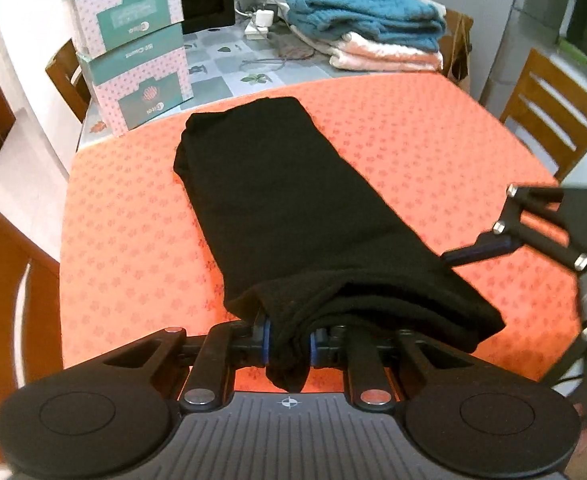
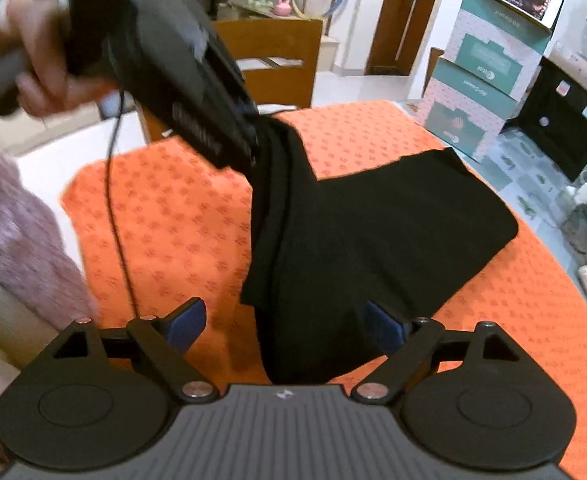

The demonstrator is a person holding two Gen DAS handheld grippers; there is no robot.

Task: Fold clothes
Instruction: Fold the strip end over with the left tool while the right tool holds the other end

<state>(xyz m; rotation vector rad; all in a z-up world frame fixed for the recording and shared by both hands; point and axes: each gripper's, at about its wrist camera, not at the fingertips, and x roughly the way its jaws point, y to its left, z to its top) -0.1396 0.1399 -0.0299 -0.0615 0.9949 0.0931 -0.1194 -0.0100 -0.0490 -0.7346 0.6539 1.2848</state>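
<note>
My left gripper (image 1: pixel 287 344) pinches the near end of the black garment (image 1: pixel 277 208); my right gripper (image 2: pixel 281 322) stands spread.

The folded garment stretches straight ahead of my left fingers across the orange mat (image 1: pixel 433 152), its gathered hem bunched between the blue pads (image 1: pixel 267 342). From the right wrist view, the cloth runs between my open right fingers without being squeezed (the left tool looks blurred). Stacked towels (image 1: pixel 369 28) and patterned boxes (image 1: pixel 141 52) sit well beyond.

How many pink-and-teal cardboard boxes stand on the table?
2, stacked at the far left table edge beside the orange cloth: the lower pink-and-teal cardboard box and the upper pink-and-teal cardboard box on it. More may be hidden behind.
</note>
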